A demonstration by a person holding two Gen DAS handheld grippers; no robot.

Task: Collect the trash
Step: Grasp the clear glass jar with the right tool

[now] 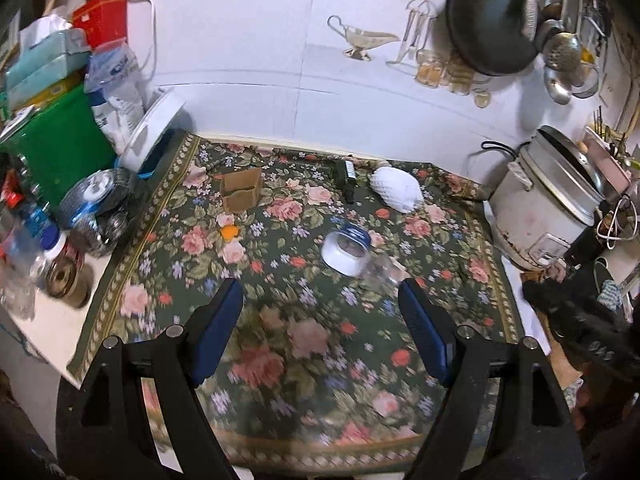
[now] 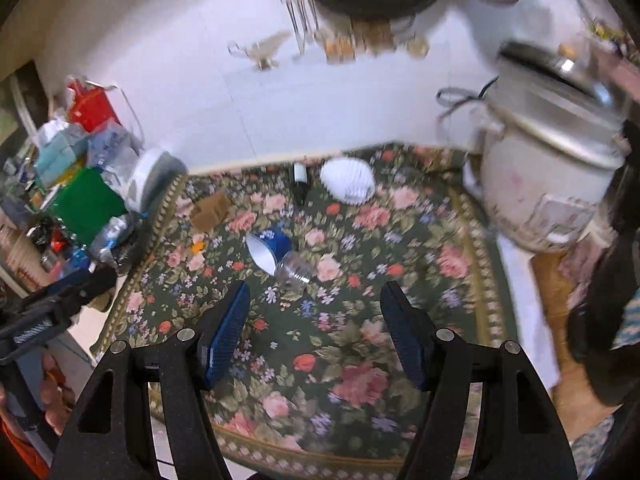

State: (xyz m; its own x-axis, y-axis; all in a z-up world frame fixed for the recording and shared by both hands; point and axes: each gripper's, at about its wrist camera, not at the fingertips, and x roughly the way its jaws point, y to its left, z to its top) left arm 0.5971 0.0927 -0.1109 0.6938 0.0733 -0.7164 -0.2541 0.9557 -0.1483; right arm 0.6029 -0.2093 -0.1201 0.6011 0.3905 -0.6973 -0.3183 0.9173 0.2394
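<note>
Several bits of trash lie on the floral tablecloth (image 1: 320, 360). A blue-and-white paper cup (image 1: 346, 250) (image 2: 268, 250) lies on its side, with a clear plastic cup (image 1: 380, 270) (image 2: 296, 272) touching it. Farther back are a brown cardboard box (image 1: 240, 192) (image 2: 210, 208), a small dark bottle (image 1: 348, 178) (image 2: 300, 184) and a white foam fruit net (image 1: 396, 190) (image 2: 347, 182). A small orange scrap (image 1: 229, 232) (image 2: 197, 246) lies near the box. My left gripper (image 1: 322, 296) and right gripper (image 2: 316, 294) both hover open above the cloth, just short of the cups, with nothing between their fingers.
A white rice cooker (image 1: 548, 208) (image 2: 548, 184) stands at the table's right edge. At the left is a pile of clutter: a green box (image 1: 60, 160), a red carton (image 1: 102, 16), bags and bottles. A black wok (image 1: 492, 20) hangs on the tiled wall behind.
</note>
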